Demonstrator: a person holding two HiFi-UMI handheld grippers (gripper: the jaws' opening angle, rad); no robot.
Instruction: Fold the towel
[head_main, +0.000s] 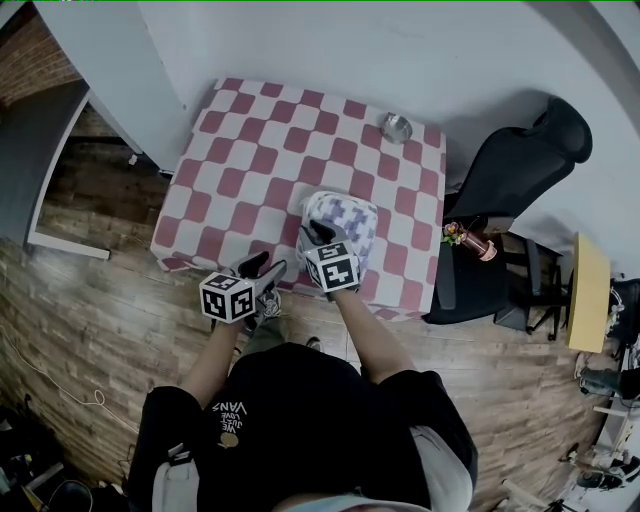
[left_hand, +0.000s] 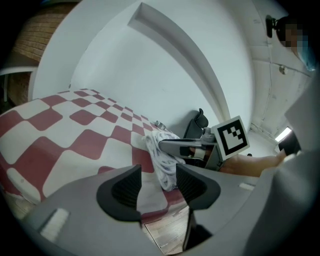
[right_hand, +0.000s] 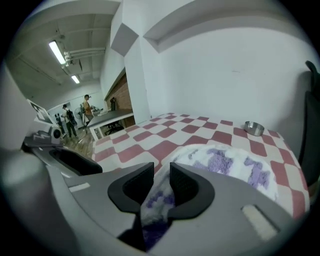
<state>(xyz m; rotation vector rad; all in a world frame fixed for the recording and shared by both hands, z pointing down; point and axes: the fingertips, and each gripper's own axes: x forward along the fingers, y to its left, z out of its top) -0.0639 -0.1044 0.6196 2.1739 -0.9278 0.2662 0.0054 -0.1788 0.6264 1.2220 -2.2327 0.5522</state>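
The towel (head_main: 348, 218), white with purple patches, lies in a folded heap on the near right part of the red-and-white checked tabletop (head_main: 250, 170). The right gripper (head_main: 317, 232) sits at the towel's near edge. Its fingers (right_hand: 186, 184) stand slightly apart, and a fold of the towel lies between them. Just beside it we see the left gripper (head_main: 268, 266) over the tabletop's near edge, fingers (left_hand: 125, 187) spread wide. A small metal bowl (head_main: 397, 127) stands well apart, near the far right corner; we cannot tell whether anything is in it. Only the head view shows the black chair (head_main: 520, 160) beside the tabletop. Only the right gripper view shows people (right_hand: 88, 109) standing far off. The left gripper view alone gives us the towel's layers from the side.
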